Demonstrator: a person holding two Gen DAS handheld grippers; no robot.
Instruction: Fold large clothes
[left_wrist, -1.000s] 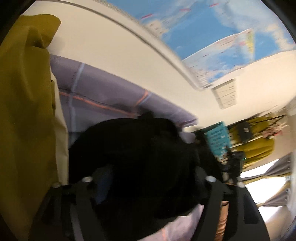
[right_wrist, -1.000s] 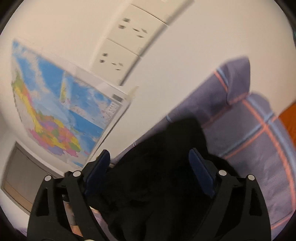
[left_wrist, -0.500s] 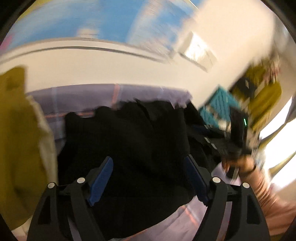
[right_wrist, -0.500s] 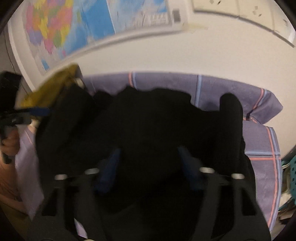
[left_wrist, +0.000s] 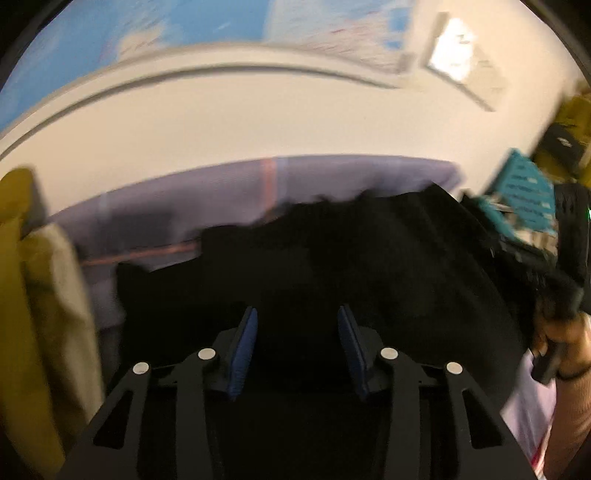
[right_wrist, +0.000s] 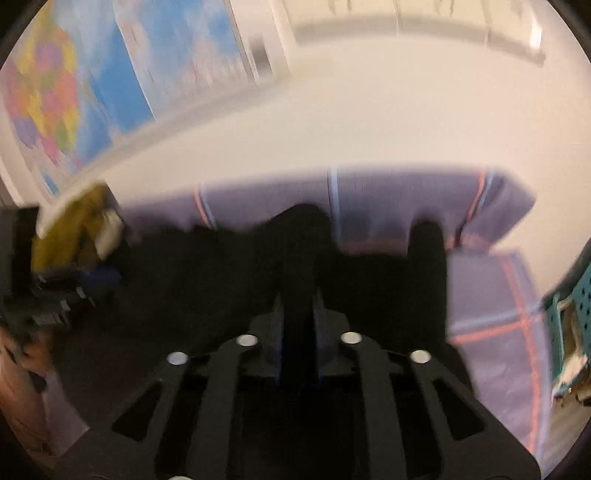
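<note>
A large black garment (left_wrist: 369, 266) lies bunched on a purple checked sheet (left_wrist: 184, 206). My left gripper (left_wrist: 297, 332) hovers low over the garment with its blue pads (left_wrist: 245, 343) apart and nothing clearly pinched between them. In the right wrist view the garment (right_wrist: 221, 273) spreads across the sheet (right_wrist: 495, 317). My right gripper (right_wrist: 299, 317) is shut on a raised fold of the black garment. Both views are motion blurred.
A yellow garment (left_wrist: 26, 295) lies at the left of the sheet; it also shows in the right wrist view (right_wrist: 70, 229). A teal basket (left_wrist: 528, 192) stands at the right. A white wall with a map (right_wrist: 74, 92) is behind. The person's hand (left_wrist: 561, 339) holds the other gripper.
Both cameras swung down toward the garment. The left jaws narrowed from wide open. The right jaws went from open to shut on a fold of the black cloth.
</note>
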